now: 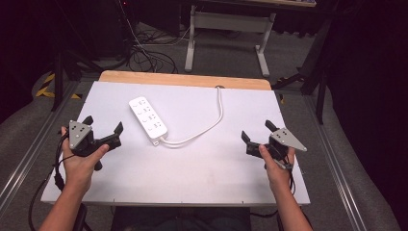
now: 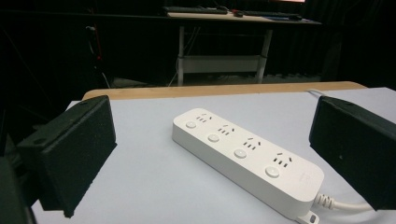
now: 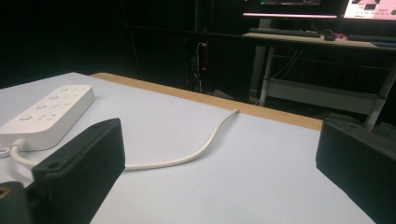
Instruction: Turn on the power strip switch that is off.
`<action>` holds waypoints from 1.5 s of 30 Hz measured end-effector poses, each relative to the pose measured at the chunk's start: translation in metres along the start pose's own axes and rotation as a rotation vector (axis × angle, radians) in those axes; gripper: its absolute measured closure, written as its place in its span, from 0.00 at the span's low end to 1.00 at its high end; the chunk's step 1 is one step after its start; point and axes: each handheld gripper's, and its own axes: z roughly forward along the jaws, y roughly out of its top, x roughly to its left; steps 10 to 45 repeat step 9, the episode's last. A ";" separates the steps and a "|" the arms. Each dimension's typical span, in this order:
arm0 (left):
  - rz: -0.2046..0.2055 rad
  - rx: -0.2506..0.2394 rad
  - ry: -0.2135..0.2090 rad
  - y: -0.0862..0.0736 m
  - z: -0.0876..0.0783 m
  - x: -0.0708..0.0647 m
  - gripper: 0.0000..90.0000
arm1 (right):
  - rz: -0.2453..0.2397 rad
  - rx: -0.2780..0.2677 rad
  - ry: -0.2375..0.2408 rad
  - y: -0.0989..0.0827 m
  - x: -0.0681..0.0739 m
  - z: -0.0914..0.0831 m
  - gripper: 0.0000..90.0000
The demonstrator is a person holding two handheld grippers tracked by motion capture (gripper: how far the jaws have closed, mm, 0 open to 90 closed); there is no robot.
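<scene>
- The left hand-held gripper (image 1: 102,126) is held over the near left part of the bench (image 1: 202,178); its jaws stand wide apart with nothing between them.
- The right hand-held gripper (image 1: 257,130) is held over the near right part of the bench, jaws likewise spread wide and holding nothing.
- The white power strip (image 1: 147,119) lies flat on the white bench top, farther in than both hand-held grippers and between them, nearer the left one and apart from it. In the left gripper view it lies ahead, between the two black jaws but well beyond them.
- Its white cable (image 1: 211,125) leaves the strip's near end, curves right across the bench between the two hand-held grippers, then runs to the far edge.
- Bare bench surface separates each hand-held gripper from the strip.
- Beyond the bench stand a white-legged desk (image 1: 226,21) and loose cables (image 1: 144,55) on the floor.
</scene>
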 end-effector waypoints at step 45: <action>0.011 0.002 -0.004 -0.001 0.001 0.001 0.02 | 0.004 0.000 0.007 -0.001 -0.001 0.001 0.02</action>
